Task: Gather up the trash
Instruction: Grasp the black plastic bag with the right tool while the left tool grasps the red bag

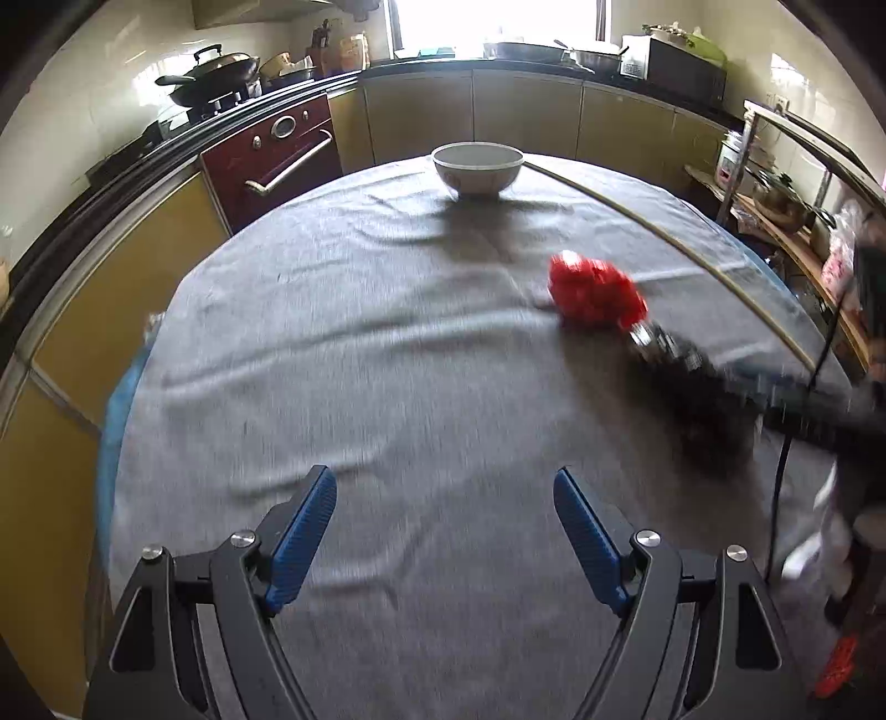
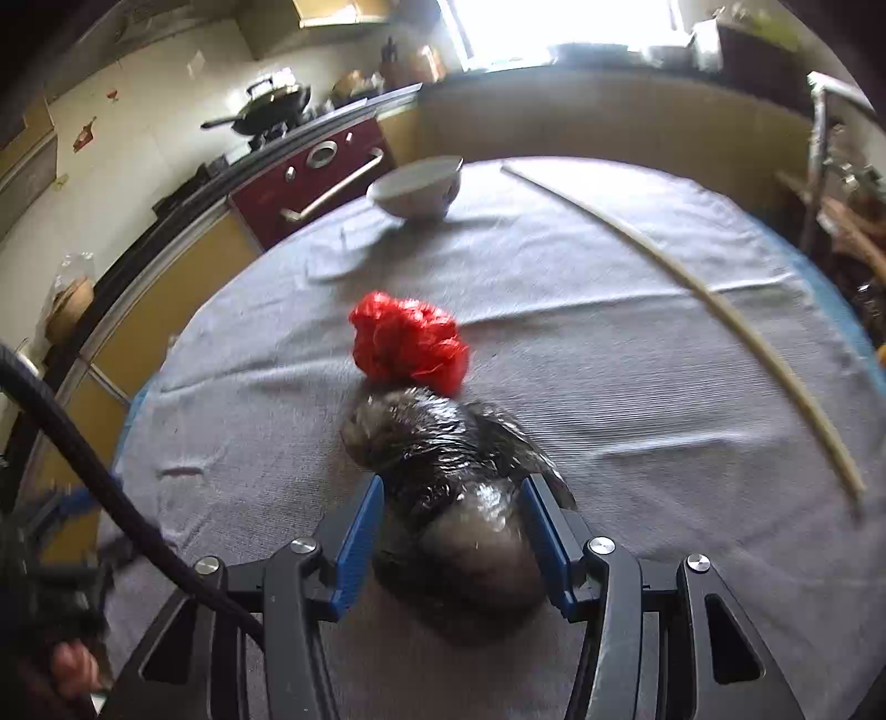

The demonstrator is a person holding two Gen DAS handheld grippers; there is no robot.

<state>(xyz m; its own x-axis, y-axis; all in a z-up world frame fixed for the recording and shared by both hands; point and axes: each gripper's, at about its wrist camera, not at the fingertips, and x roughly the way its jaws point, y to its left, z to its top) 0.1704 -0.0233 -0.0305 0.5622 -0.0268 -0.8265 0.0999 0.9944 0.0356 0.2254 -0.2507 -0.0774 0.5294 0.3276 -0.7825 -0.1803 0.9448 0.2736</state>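
Right gripper (image 2: 451, 490) had its 2 blue pads closed against the sides of a crumpled black plastic bag (image 2: 443, 487), which bulged between them and stuck out past the fingertips. I read that as a firm hold, jaws partly closed around the bundle. From my left wrist view the same gripper appeared only as a dark, blurred shape at the right edge, so I could not make out its jaws there.

Just beyond the black bag, touching or nearly touching its far end, I saw a crumpled red plastic bag (image 2: 410, 346) lying on the grey tablecloth (image 2: 637, 387). In my left view that red bag (image 1: 598, 296) sat right of centre on the cloth, well ahead of my fingers.

My left gripper (image 1: 446, 490) stood wide open over bare cloth, with nothing between its 2 blue pads (image 1: 302, 540).

At the far side of the table stood a white bowl (image 1: 477, 166), upright, well apart from both bags. A long pale stick (image 2: 709, 299) lay across the right part of the cloth, curved by the lens.

Behind the table I saw a dark red oven (image 1: 274, 158) set under the counter, a black wok (image 1: 213, 75) on the hob above it, and a bright window (image 1: 498, 22). A black cable (image 2: 111, 498) crossed the lower left of my right view.
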